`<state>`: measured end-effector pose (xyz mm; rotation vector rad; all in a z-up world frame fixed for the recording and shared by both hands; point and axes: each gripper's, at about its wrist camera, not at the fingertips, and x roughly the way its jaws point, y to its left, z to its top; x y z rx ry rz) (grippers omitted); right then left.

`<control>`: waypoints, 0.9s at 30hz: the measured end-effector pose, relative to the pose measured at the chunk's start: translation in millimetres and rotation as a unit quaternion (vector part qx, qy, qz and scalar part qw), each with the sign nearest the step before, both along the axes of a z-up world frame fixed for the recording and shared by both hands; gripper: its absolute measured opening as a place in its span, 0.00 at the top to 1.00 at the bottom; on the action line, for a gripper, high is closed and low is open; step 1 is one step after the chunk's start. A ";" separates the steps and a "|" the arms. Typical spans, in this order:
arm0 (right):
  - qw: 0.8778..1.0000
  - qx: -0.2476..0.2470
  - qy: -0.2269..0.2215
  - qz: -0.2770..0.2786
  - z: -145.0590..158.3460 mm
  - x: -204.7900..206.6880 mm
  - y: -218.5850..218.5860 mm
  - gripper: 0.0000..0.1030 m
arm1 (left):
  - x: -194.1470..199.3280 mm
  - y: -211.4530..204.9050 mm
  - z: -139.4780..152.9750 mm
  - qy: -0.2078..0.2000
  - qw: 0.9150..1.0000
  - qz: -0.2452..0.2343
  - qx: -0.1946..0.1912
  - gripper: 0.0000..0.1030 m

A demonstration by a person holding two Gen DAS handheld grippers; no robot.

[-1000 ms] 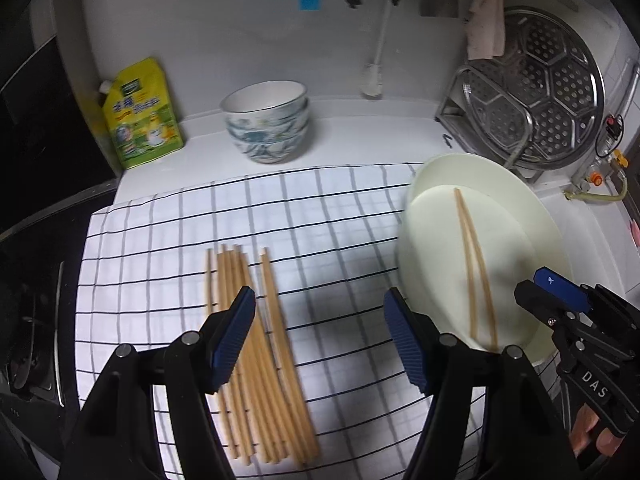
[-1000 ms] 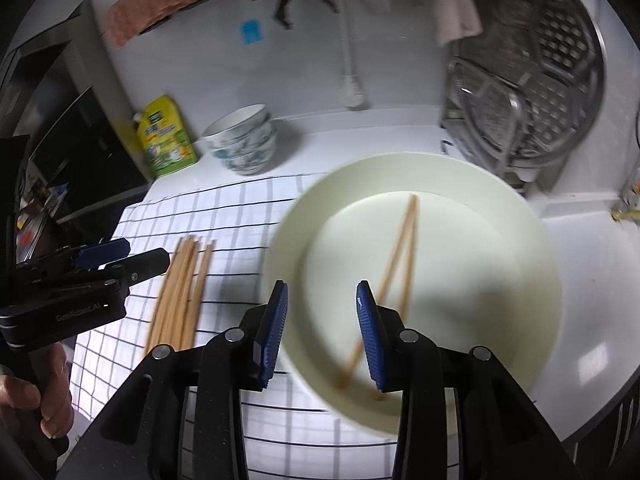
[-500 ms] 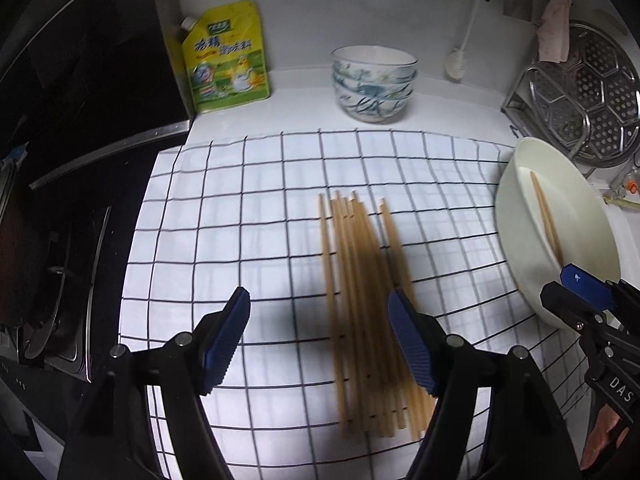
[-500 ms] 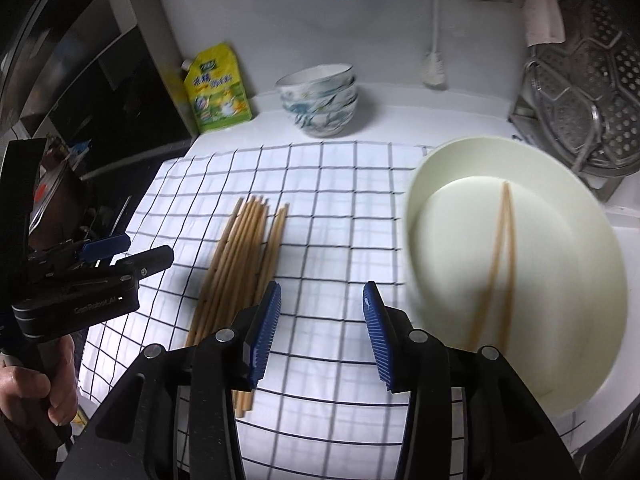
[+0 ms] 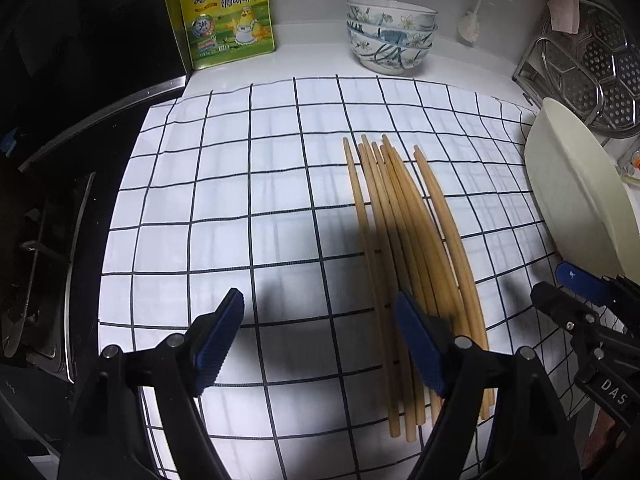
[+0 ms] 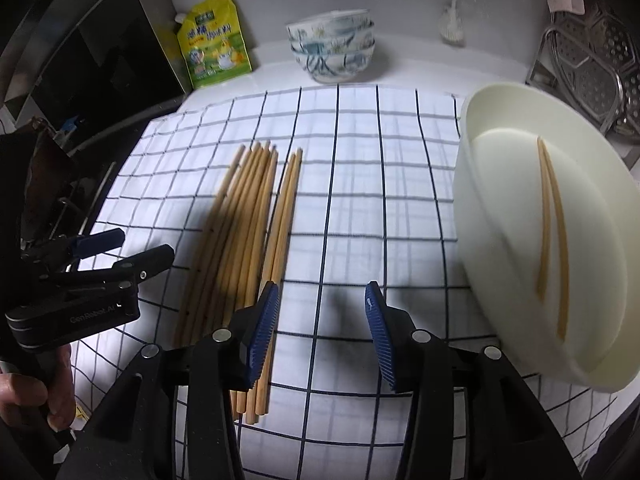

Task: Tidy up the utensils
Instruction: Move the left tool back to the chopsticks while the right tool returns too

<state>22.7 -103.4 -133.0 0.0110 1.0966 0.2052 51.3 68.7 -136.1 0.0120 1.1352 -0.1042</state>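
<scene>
Grid-checked cloth bears slender round wooden chopsticks.

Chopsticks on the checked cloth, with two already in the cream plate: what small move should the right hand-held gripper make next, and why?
Probably shift the right hand-held gripper a little left and lower it over the two chopsticks lying slightly apart from the bundle. Its jaws are opening with only cloth between them, and its left finger already overlaps that pair. The plate holds one pair, so these likely go next.

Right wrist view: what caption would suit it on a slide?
Opening right gripper above a checked cloth, beside loose chopsticks; one pair lies in the cream plate.
</scene>
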 end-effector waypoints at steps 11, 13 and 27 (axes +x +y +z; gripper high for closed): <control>1.000 -0.015 0.014 -0.007 -28.5 2.5 15.8 0.52 | 4.2 2.6 -16.9 0.008 1.000 -0.015 -0.004 0.24; 1.000 -0.017 0.015 -0.007 -30.6 2.6 18.0 0.52 | 5.1 2.4 -18.9 0.010 1.000 -0.017 -0.006 0.24; 0.998 -0.054 0.015 0.005 -36.7 -1.1 27.8 0.52 | 7.0 0.7 -24.4 0.014 1.000 -0.025 -0.011 0.22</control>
